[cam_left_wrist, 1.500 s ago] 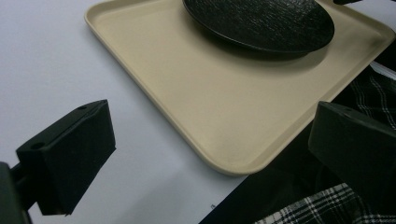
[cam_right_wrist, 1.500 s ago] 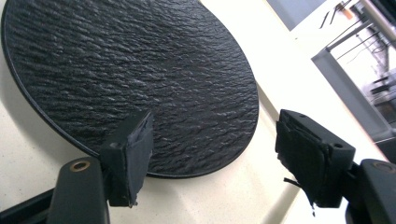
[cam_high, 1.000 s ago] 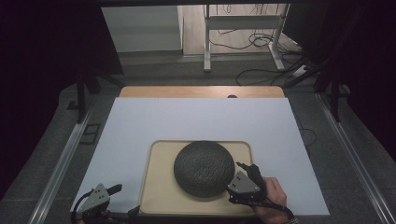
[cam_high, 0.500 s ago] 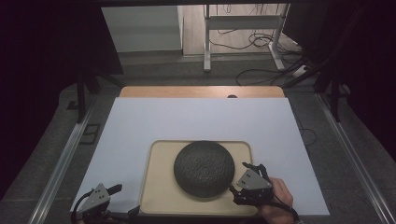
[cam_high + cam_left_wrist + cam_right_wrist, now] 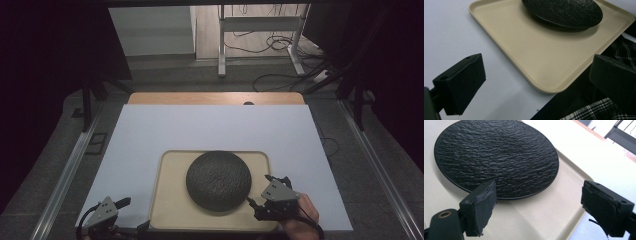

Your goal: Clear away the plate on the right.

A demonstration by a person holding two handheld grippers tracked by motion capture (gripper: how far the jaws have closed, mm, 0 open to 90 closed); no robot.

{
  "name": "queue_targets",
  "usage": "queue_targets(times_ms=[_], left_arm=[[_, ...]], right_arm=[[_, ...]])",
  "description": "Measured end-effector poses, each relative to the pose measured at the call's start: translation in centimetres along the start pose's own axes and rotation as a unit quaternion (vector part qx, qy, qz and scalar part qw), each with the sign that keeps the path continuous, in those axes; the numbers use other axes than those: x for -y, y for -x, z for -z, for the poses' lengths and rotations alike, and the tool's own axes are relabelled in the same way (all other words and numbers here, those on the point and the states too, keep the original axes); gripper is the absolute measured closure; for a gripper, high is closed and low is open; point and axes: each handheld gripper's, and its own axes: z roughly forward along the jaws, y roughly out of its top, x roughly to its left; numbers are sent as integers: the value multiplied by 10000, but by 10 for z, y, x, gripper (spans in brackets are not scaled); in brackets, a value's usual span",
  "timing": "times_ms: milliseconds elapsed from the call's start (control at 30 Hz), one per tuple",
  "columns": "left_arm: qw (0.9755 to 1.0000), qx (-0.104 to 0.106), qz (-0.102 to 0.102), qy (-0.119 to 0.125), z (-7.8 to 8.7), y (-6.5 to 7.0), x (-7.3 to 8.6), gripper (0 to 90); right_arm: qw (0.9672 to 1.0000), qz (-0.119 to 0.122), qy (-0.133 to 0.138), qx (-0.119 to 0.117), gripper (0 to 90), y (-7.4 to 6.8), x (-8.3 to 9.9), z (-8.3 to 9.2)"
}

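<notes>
A black plate (image 5: 218, 180) with a rippled surface lies on a beige tray (image 5: 170, 210) near the table's front edge. My right gripper (image 5: 258, 189) sits just right of the plate, over the tray's right part. Its jaws have just been opening and stand open with nothing between them. In the right gripper view the plate (image 5: 496, 157) lies just beyond the left pad (image 5: 484, 205), apart from it. My left gripper (image 5: 132, 214) is open at the tray's front left corner. In the left gripper view the tray (image 5: 524, 50) and plate (image 5: 564, 11) lie ahead.
A white sheet (image 5: 210, 130) covers the table, with a wooden strip (image 5: 215, 98) along its far edge. Plaid clothing (image 5: 621, 50) shows past the tray's near edge. Metal rails (image 5: 65, 170) run along both sides, and cables (image 5: 280, 75) lie on the floor beyond.
The right gripper has drawn a little to the right, away from the plate's rim, and its jaws have spread wider. The plate, tray and left gripper have stayed put.
</notes>
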Motion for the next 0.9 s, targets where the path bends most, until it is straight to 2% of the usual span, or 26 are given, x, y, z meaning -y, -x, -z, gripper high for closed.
queue_targets(times_ms=[167,900], left_arm=[[10000,4,-1,-3,0,0,0,1],[10000,13,1,-3,0,0,0,2]], right_arm=[[10000,-27,1,-21,120,1,2,2],[9987,-496,72,-110,55,12,14,16]])
